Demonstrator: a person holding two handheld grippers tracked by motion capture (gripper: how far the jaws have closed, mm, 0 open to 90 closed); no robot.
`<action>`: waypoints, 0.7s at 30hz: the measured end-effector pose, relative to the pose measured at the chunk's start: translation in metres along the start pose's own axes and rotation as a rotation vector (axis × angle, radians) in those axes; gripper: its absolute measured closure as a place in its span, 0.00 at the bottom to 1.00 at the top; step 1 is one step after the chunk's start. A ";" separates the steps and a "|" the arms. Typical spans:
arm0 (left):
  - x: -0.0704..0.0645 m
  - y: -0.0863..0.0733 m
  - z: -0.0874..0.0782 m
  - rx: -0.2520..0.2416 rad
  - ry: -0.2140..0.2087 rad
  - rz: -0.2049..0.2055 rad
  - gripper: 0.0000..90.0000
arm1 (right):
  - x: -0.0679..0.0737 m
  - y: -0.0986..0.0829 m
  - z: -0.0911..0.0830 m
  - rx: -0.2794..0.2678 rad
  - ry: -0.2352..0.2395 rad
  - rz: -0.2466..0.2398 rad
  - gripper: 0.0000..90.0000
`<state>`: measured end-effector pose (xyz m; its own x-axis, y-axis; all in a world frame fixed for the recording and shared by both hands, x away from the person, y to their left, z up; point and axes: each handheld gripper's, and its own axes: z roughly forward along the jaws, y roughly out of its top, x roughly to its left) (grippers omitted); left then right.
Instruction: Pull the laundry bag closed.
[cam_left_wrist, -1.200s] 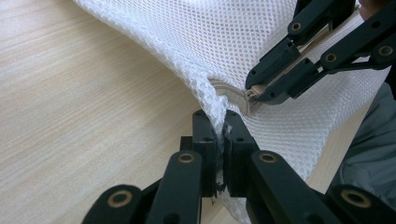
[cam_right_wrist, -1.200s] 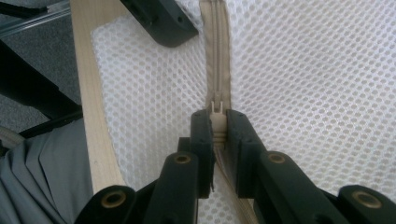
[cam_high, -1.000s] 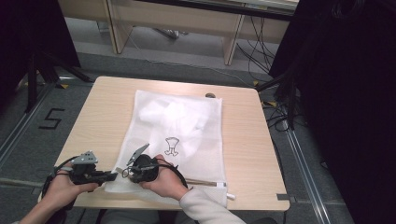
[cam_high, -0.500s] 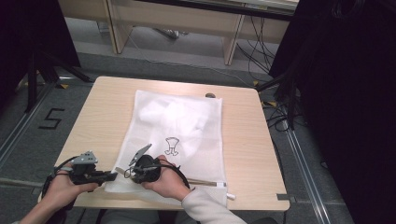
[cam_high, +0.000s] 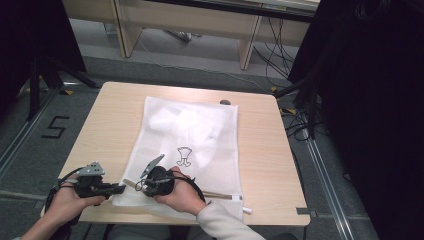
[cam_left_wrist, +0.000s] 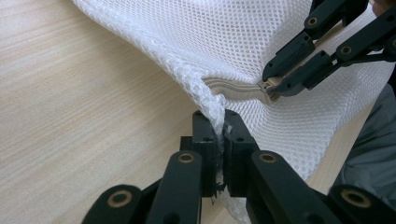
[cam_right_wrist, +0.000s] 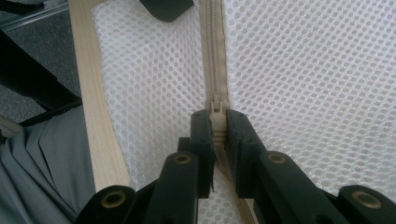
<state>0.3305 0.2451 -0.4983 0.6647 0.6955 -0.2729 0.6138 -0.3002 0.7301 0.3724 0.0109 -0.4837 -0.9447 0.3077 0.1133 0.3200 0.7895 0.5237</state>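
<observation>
While I monitor the high view from left to right, I see the left tool (cam_high: 119, 188) at the near left corner of the white mesh bag (cam_high: 192, 135), which lies flat across the middle of the wooden surface (cam_high: 110, 115) with its zipper edge toward the person. In the left gripper view, my left tool (cam_left_wrist: 219, 135) has its jaws pressed together on a pinched fold of mesh at the bag (cam_left_wrist: 224, 42) corner, just beside the end of the beige zipper (cam_left_wrist: 233, 87). That corner is lifted slightly off the surface (cam_left_wrist: 70, 93).

Next to the right, the right tool (cam_high: 141, 186) sits near the left tool, over the same near edge of the bag. In the right gripper view, the right tool (cam_right_wrist: 218, 130) has its jaws closed narrowly on the zipper slider (cam_right_wrist: 216, 116), with the zipper (cam_right_wrist: 214, 51) running straight ahead between two mesh panels. A grey sleeve (cam_right_wrist: 42, 154) shows beyond the surface edge (cam_right_wrist: 95, 116).
</observation>
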 end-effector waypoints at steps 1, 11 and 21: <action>0.000 0.000 0.000 0.000 0.000 0.000 0.94 | 0.000 0.000 0.000 -0.001 0.000 -0.010 0.91; 0.001 0.000 -0.001 0.017 -0.003 0.004 0.95 | -0.001 -0.002 -0.001 0.000 -0.003 -0.018 0.91; 0.001 0.000 -0.001 0.022 0.007 0.005 0.95 | -0.002 -0.005 -0.003 0.004 -0.006 -0.017 0.91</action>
<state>0.3308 0.2464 -0.4975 0.6646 0.6987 -0.2647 0.6197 -0.3175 0.7177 0.3727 0.0045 -0.4837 -0.9497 0.2972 0.0992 0.3039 0.7966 0.5226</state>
